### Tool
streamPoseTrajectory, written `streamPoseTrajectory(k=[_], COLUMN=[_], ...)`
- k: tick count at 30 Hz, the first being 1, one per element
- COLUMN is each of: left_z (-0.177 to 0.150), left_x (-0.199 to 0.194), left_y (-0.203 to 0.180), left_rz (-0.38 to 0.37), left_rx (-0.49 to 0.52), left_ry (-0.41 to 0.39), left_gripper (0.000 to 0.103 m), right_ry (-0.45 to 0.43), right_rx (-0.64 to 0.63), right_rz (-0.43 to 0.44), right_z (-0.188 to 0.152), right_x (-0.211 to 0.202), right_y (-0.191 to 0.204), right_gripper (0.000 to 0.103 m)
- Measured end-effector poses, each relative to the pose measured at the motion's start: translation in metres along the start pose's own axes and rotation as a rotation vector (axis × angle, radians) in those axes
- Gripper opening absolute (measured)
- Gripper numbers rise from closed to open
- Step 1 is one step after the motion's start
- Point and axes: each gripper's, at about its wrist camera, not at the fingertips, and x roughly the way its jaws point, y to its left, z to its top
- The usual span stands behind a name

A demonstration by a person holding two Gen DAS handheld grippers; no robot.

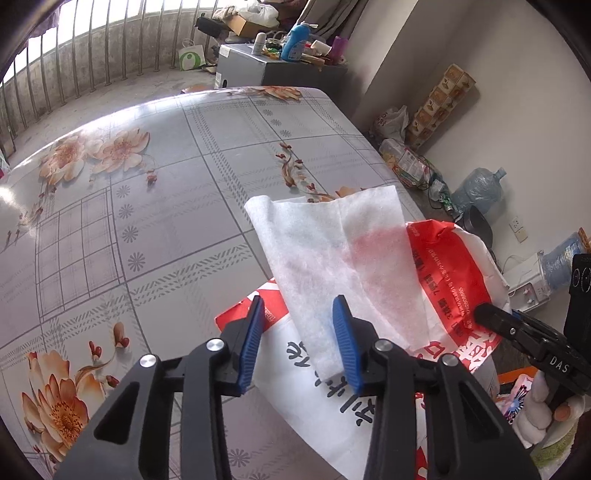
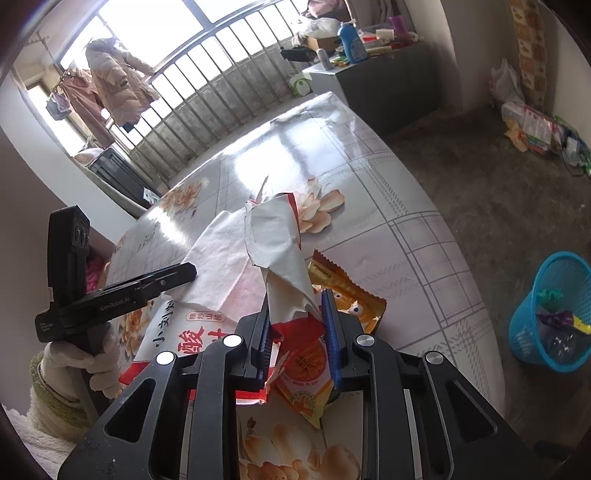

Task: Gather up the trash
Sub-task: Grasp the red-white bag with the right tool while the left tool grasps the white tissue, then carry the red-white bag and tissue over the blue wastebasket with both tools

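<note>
Floral plaid tablecloth [image 1: 155,229] covers the table. Metal railing [image 1: 110,48] at the window behind. Grey cabinet [image 1: 258,66] past the table's far end, cluttered top: blue bottle [image 1: 295,40], purple cup [image 1: 338,48], cardboard box [image 1: 245,24]. Green-and-white paper bag [image 1: 190,57] on the floor by the railing. Water jug [image 1: 480,186] against the right wall, patterned carton [image 1: 441,105] leaning there. Padded jacket [image 2: 118,81] hanging at the window.
</note>
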Motion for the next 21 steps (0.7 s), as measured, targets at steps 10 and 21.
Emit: streamPoseTrajectory(k=[10,21], left_z=[0.008,0.034], left_x=[-0.051,-0.146], left_y=[-0.008,-0.036], left_rz=[0.032,-0.029], left_rx=[0.055,0.090], left_ry=[-0.201,-0.446], left_gripper=[0.001,0.001], right_ry=[-0.051,-0.214], right_rx=[0.016,0.100], right_rz=[0.017,0.130], right_z=[0.002,0.007], right_x=[-0.017,-0.073], right_y=[-0.002,-0.024], right_gripper=[0.021,0.021])
